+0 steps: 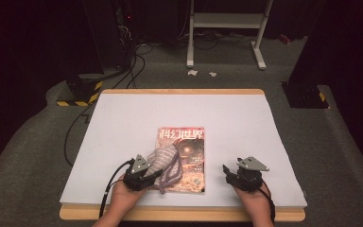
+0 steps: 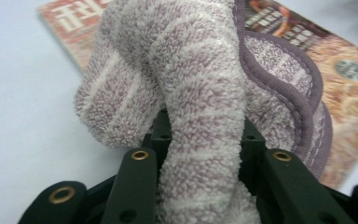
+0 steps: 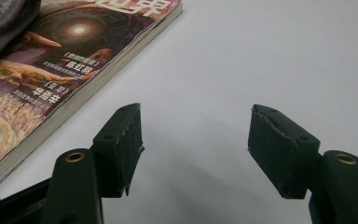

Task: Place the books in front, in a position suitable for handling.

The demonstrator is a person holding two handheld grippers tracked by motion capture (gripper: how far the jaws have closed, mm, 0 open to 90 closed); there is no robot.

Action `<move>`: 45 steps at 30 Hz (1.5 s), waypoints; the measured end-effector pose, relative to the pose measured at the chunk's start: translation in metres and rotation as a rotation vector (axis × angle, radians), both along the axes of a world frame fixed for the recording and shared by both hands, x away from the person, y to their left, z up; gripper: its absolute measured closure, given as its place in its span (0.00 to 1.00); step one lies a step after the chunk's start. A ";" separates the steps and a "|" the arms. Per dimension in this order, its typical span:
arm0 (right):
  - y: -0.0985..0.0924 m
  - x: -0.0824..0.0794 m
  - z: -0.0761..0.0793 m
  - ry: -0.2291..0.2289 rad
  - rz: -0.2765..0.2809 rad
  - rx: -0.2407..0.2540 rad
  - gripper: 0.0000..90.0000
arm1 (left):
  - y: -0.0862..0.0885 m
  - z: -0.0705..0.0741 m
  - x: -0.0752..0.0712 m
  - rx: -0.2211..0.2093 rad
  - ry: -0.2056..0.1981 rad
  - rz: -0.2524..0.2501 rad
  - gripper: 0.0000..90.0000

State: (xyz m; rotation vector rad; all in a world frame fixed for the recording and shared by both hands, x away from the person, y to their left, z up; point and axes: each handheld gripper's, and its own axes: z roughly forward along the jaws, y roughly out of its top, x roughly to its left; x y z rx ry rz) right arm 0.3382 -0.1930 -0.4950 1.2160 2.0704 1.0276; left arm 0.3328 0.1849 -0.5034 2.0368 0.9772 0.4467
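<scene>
A fluffy lilac-and-white striped cloth point(image 1: 163, 161) with a purple hem lies bunched on the left half of a magazine point(image 1: 189, 156) with a reddish cover. My left gripper point(image 1: 154, 176) is at the cloth's near left end. In the left gripper view its jaws are shut on a thick fold of the cloth point(image 2: 200, 93), which bulges up between them, with the magazine point(image 2: 354, 102) behind it. My right gripper point(image 1: 227, 171) rests to the right of the magazine. Its black pads point(image 3: 126, 140) stand wide open over bare white surface, and the magazine's edge point(image 3: 74, 88) lies to their left.
The white-covered table point(image 1: 236, 113) has a wooden rim along its front and back. On the floor behind it stand a white frame point(image 1: 227, 28), loose cables point(image 1: 127, 61) and a black-and-yellow striped base point(image 1: 80, 92).
</scene>
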 end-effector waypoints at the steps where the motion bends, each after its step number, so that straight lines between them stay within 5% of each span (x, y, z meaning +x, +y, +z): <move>1: 0.000 0.000 0.000 -0.002 0.000 -0.001 0.39 | 0.002 0.000 0.002 -0.004 0.000 0.013 0.75; 11: 0.000 -0.001 0.001 -0.005 0.000 -0.001 0.39 | 0.015 0.000 0.025 -0.026 0.004 0.100 0.74; 19: 0.000 -0.001 0.001 -0.006 0.000 -0.001 0.39 | 0.008 0.001 0.035 -0.013 0.001 0.102 0.74; 25: 0.001 -0.001 0.001 -0.007 0.005 -0.006 0.39 | -0.013 0.003 0.041 0.027 -0.010 0.073 0.74; 45: 0.001 -0.002 0.003 -0.013 0.011 0.006 0.39 | -0.093 0.005 0.051 0.027 0.003 -0.063 0.75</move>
